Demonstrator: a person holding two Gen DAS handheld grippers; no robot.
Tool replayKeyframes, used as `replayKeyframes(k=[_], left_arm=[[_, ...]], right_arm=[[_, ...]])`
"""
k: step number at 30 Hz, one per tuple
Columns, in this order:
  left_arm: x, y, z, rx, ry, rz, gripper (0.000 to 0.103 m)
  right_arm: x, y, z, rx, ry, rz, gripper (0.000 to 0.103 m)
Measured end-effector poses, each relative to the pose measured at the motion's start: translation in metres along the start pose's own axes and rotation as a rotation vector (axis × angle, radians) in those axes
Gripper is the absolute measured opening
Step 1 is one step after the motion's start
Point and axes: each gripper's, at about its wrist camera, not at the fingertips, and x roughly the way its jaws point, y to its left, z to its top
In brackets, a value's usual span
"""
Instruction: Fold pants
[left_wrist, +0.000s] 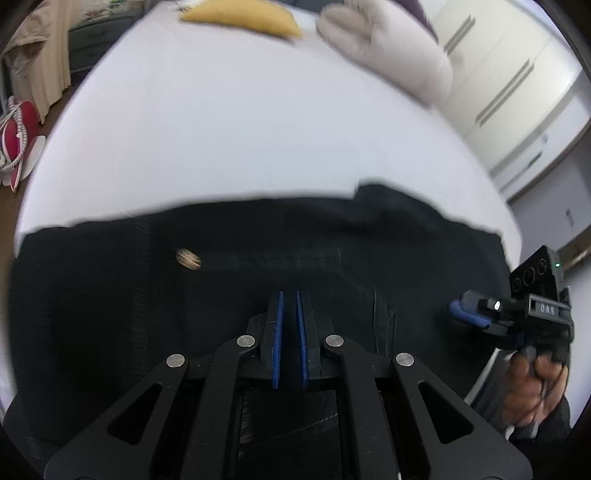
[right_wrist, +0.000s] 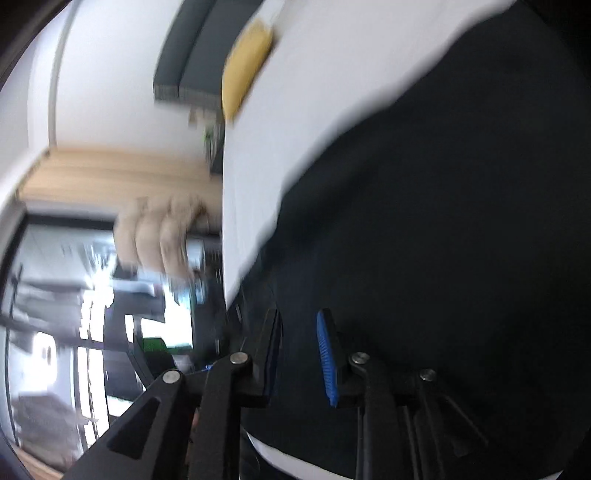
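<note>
Black pants (left_wrist: 258, 266) spread flat across the white bed (left_wrist: 221, 129), directly under and ahead of the left tongs (left_wrist: 290, 306), blue pads drawn nearly together with only a thin slit between, nothing visibly pinched. Right tongs (right_wrist: 299, 332) parted over the same dark cloth near its edge, tilted sideways, seen also from the left view at the pants' right end. Yellow pillow (left_wrist: 240, 16) and pale cushion (left_wrist: 384, 44) far up the bed.
</note>
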Motion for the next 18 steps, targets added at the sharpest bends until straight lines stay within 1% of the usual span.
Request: replayKeyframes(k=[1,2,3,4,5,6,7,8,9,11,12,13,14,15,16,17,18], left_arm=[[0.01,-0.001,-0.004,0.011,0.023,0.028,0.007],[0.013,-0.001,-0.006,0.012,0.015,0.028,0.007],[0.013,0.002,-0.008,0.002,0.004,0.011,0.007],[0.012,0.007,-0.009,-0.016,0.005,-0.01,0.007],[0.011,0.011,-0.009,-0.027,0.006,-0.02,0.007],[0.011,0.013,-0.009,-0.031,0.008,-0.026,0.007],[0.008,0.017,-0.012,-0.028,0.009,-0.025,0.007],[0.009,0.015,-0.012,-0.02,0.008,-0.017,0.007],[0.009,0.013,-0.014,-0.009,0.004,-0.005,0.007],[0.013,0.009,-0.013,0.004,-0.001,0.01,0.007],[0.02,0.004,-0.012,0.004,-0.002,0.01,0.007],[0.017,0.005,-0.01,0.0,-0.002,0.006,0.007],[0.018,0.006,-0.01,-0.005,-0.002,0.0,0.007],[0.016,0.008,-0.011,-0.009,-0.003,-0.006,0.007],[0.018,0.008,-0.011,-0.012,-0.004,-0.009,0.007],[0.02,0.007,-0.011,-0.014,-0.007,-0.011,0.007],[0.02,0.007,-0.011,-0.014,-0.009,-0.01,0.007]], right_arm=[[0.006,-0.01,-0.005,0.011,0.002,-0.013,0.015],[0.007,-0.024,-0.001,0.045,-0.018,-0.01,0.0],[-0.006,-0.042,0.003,0.086,-0.054,-0.003,0.0],[-0.02,-0.054,0.01,0.1,-0.092,0.001,0.0],[-0.058,-0.072,0.01,0.104,-0.139,-0.011,0.0],[-0.074,-0.08,0.017,0.105,-0.186,-0.038,0.0],[-0.103,-0.093,0.028,0.113,-0.243,-0.062,0.0],[-0.126,-0.107,0.042,0.132,-0.296,-0.065,0.0],[-0.143,-0.117,0.058,0.156,-0.348,-0.076,0.0],[-0.186,-0.14,0.075,0.177,-0.448,-0.128,0.0],[-0.206,-0.15,0.08,0.18,-0.493,-0.155,0.0],[-0.233,-0.164,0.087,0.201,-0.545,-0.19,0.0],[-0.258,-0.178,0.095,0.214,-0.578,-0.216,0.0],[-0.279,-0.185,0.095,0.223,-0.614,-0.266,0.0],[-0.297,-0.187,0.095,0.233,-0.651,-0.338,0.0],[-0.315,-0.183,0.095,0.238,-0.678,-0.399,0.002],[-0.336,-0.172,0.091,0.228,-0.705,-0.477,0.028]])
